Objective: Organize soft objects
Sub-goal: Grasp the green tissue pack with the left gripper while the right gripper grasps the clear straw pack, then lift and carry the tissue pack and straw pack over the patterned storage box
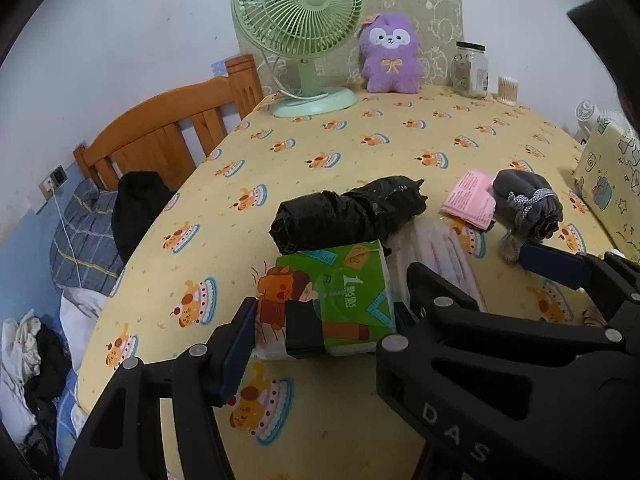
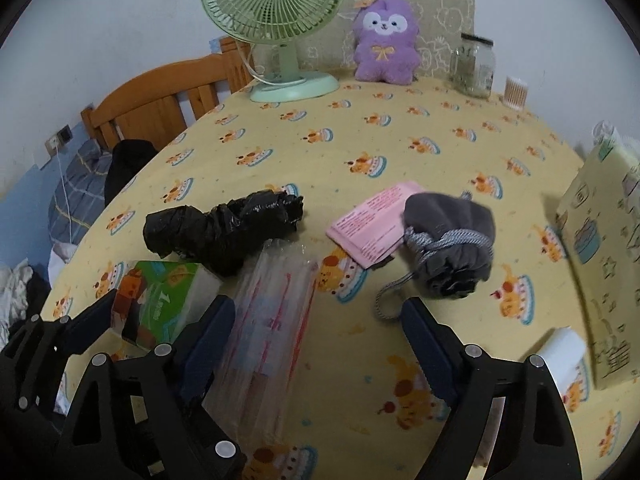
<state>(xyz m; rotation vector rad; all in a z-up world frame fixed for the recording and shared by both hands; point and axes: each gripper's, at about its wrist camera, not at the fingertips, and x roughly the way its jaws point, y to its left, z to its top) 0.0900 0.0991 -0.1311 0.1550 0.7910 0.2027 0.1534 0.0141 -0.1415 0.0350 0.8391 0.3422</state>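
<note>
my left gripper point(image 1: 320, 332) was clenched on the green tissue pack point(image 1: 332, 296), one pad against each end, with the pack resting on the yellow tablecloth point(image 1: 360, 148) near its front edge. my right gripper point(image 2: 316, 336) stood released, its jaws wide apart and nothing pressed between them; the clear plastic packet point(image 2: 272, 320) lay just inside its left finger, and the grey drawstring pouch point(image 2: 452, 240) sat a little ahead of its right finger, its cord trailing toward the tip. the black rolled bag point(image 2: 224, 228) touched the far corner of the tissue pack, and the pink leaflet point(image 2: 372, 224) was tucked partly under the pouch. to do this step well, i judged i should keep the squeeze on the tissue pack light, since it dents easily, and lift it straight before moving it so it would not drag the black bag along. for the right side i needed to pick one target: if the clear packet, shift so both pads straddled it; if the pouch, reach further and close on its body rather than the cord. the fan point(image 1: 300, 20) and the purple plush toy point(image 1: 390, 54) stood well apart at the back.
</note>
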